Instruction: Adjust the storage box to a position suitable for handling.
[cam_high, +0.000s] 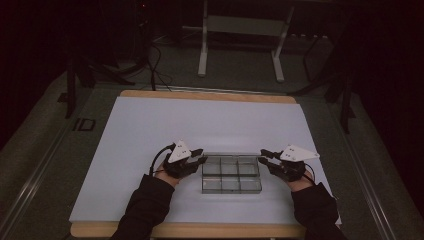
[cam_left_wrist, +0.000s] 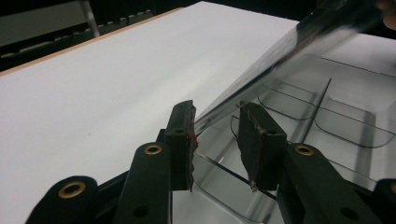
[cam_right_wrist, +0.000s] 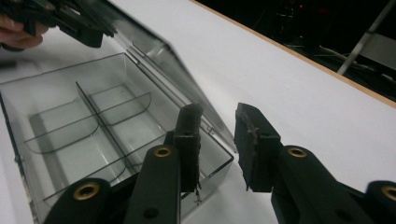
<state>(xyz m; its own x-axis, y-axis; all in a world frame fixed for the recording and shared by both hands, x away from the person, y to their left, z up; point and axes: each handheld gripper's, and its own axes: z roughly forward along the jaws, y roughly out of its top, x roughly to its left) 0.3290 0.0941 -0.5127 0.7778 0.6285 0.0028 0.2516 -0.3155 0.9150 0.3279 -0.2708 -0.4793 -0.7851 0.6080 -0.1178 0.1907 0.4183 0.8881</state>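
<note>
The high view is showing a dim room; light is falling from above onto the white table sheet (cam_high: 200, 125), while the surroundings are sinking into near black. The picture is appearing soft and grainy. In the left gripper view, the raised clear lid (cam_left_wrist: 289, 51) beyond the fingertips (cam_left_wrist: 184, 126) is smearing into blur and catching pale glare. In the right gripper view, the near fingers (cam_right_wrist: 189, 135) are staying fairly sharp; the background is lying dark and unfocused.

One mark I can read

From my high view, a dark plate (cam_high: 84, 124) fixed left of my surface (cam_high: 150, 125) carries pale characters that look like "ID"; nothing else bears lettering I can read.
</note>
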